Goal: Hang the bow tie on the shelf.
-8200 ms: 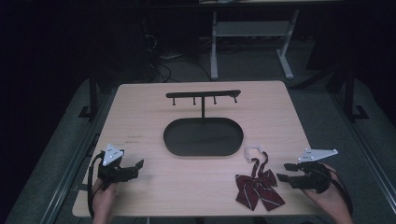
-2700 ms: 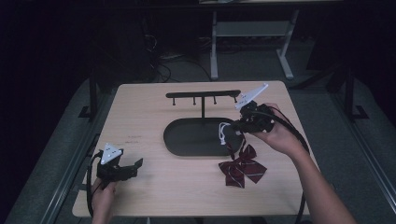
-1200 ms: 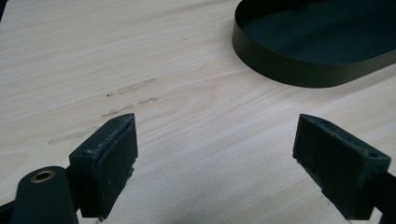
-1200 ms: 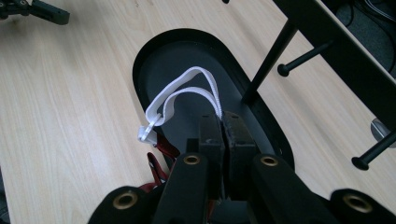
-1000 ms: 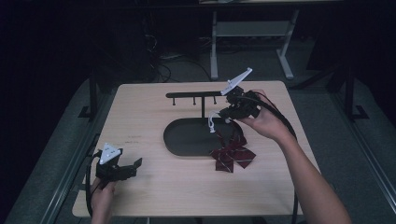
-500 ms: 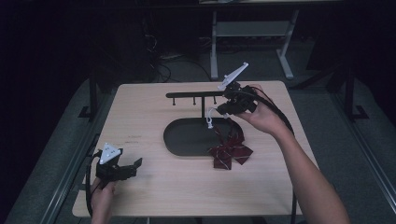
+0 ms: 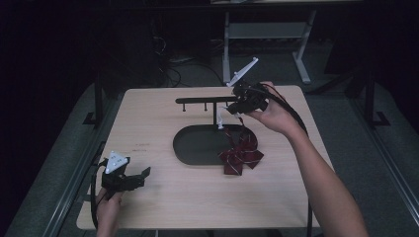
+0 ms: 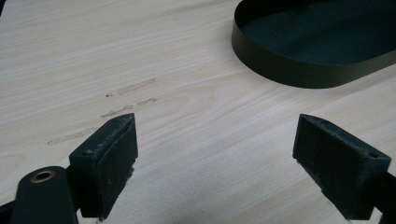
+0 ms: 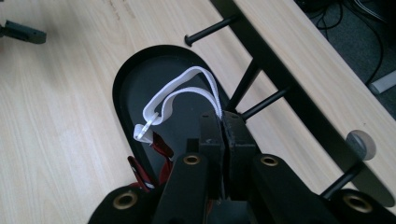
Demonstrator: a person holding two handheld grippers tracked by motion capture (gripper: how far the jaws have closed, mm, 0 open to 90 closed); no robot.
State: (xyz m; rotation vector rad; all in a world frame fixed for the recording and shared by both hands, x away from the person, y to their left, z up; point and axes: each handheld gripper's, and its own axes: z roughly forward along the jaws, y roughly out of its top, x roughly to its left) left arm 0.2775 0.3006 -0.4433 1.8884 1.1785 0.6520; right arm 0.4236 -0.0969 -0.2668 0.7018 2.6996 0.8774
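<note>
- Right tongs [image 9: 223, 122] clench the white strap [image 9: 180, 95] of the maroon bow tie [image 7: 241, 154], dangling over the black tray's [image 7: 195, 148] edge, beside the rack [image 7: 202, 100].
- Left tongs [image 8: 215, 163] gape wide over the desk [image 7: 163, 197].

bow tie [image 9: 148, 164] mostly behind right claw [image 9: 223, 122]

the right gripper [image 7: 232, 107] is raised beside the black peg rack [image 7: 207, 100], its jaws pinched on the white strap [image 7: 220, 117]. below the jaws the dark red bow [image 7: 241, 154] hangs over the oval tray's [image 7: 190, 148] edge. the left gripper [image 7: 141, 175] rests on the table [image 7: 197, 197], jaws parted toward the tray.
</note>
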